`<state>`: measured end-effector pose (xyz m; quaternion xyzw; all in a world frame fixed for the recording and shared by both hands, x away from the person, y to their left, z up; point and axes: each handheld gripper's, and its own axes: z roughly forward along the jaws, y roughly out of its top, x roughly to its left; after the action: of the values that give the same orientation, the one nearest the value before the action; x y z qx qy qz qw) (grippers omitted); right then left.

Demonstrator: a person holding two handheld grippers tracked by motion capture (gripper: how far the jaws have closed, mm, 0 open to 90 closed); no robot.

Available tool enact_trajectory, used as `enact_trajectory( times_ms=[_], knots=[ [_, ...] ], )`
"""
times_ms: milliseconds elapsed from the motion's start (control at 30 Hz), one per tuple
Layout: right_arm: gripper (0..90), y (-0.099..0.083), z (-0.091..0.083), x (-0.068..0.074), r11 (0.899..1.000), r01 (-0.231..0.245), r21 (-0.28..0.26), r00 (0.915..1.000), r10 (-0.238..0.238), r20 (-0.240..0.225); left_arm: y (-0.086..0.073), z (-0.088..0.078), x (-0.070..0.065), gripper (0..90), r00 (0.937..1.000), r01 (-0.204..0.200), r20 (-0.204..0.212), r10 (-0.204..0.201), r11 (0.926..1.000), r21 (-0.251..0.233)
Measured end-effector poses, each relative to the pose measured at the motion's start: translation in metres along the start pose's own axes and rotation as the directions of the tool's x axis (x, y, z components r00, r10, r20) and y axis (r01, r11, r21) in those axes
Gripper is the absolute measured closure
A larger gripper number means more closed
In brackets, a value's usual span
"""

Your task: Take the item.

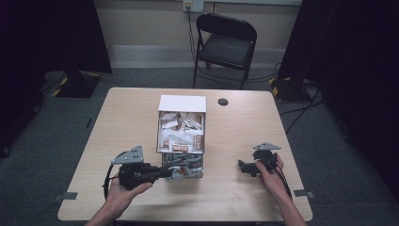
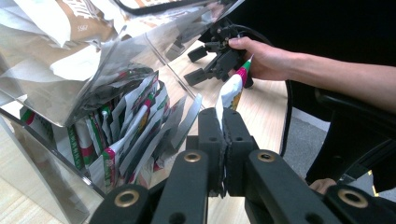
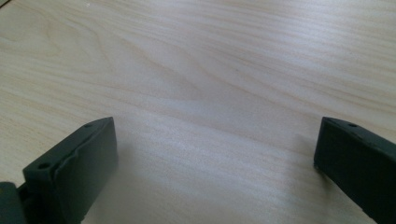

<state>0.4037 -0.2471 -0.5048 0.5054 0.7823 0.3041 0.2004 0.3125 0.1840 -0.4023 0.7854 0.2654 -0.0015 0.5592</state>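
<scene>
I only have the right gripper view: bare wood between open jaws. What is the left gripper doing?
Observer: The left gripper is shut on a white sachet with red and green print.
Operator: Where did that come from?
Observer: Likely the clear box mid-table; its near compartment holds similar sachets.
Operator: And where is my gripper relative to it?
Observer: The right gripper sits to the box's right, apart from it, jaws pointing toward it.

The left hand-held gripper points toward the right, gripped from below by the left hand, its jaws pressed together on a thin sachet. The right hand-held gripper points left, low over the tabletop, held by the right hand, with its jaws spread wide apart and nothing between them.
</scene>
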Motion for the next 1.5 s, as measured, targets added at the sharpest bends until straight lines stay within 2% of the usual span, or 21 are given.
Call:
enact_trajectory(
  times_ms=[300, 367, 500, 567, 733, 933, 1167, 1200, 1500],
  knots=[
    [0.0, 0.000, 0.000, 0.000, 1.000, 0.000, 0.000, 1.0000, 0.000, 0.000, 0.005, -0.011, -0.004, 88.5, 1.0000, -0.003, -0.002, 0.003, 0.9999, -0.013],
    [0.0, 0.000, 0.000, 0.000, 1.000, 0.000, 0.000, 1.0000, 0.000, 0.000, 0.006, -0.013, -0.007, 88.5, 0.9998, -0.015, -0.013, 0.015, 0.9999, -0.004],
    [0.0, 0.000, 0.000, 0.000, 1.000, 0.000, 0.000, 1.0000, 0.000, 0.000, 0.006, -0.017, -0.008, 88.5, 0.9997, -0.023, -0.009, 0.023, 0.9997, -0.007],
    [0.0, 0.000, 0.000, 0.000, 1.000, 0.000, 0.000, 1.0000, 0.000, 0.000, 0.006, -0.024, -0.008, 88.5, 0.9999, -0.012, -0.011, 0.012, 0.9993, -0.034],
    [0.0, 0.000, 0.000, 0.000, 1.000, 0.000, 0.000, 1.0000, 0.000, 0.000, 0.007, -0.040, -0.010, 88.6, 0.9996, -0.016, -0.023, 0.015, 0.9988, -0.046],
    [0.0, 0.000, 0.000, 0.000, 1.000, 0.000, 0.000, 1.0000, 0.000, 0.000, 0.004, -0.051, -0.014, 88.6, 0.9991, -0.029, -0.030, 0.028, 0.9991, -0.030],
    [0.0, 0.000, 0.000, 0.000, 1.000, 0.000, 0.000, 1.0000, 0.000, 0.000, -0.002, -0.065, -0.009, 88.6, 0.9988, -0.014, -0.048, 0.012, 0.9983, -0.057],
    [0.0, 0.000, 0.000, 0.000, 1.000, 0.000, 0.000, 1.0000, 0.000, 0.000, -0.003, -0.071, -0.007, 88.6, 0.9977, -0.011, -0.067, 0.006, 0.9977, -0.067],
    [0.0, 0.000, 0.000, 0.000, 1.000, 0.000, 0.000, 1.0000, 0.000, 0.000, -0.006, -0.091, 0.002, 88.6, 0.9933, 0.011, -0.113, -0.022, 0.9953, -0.096]
  ],
)
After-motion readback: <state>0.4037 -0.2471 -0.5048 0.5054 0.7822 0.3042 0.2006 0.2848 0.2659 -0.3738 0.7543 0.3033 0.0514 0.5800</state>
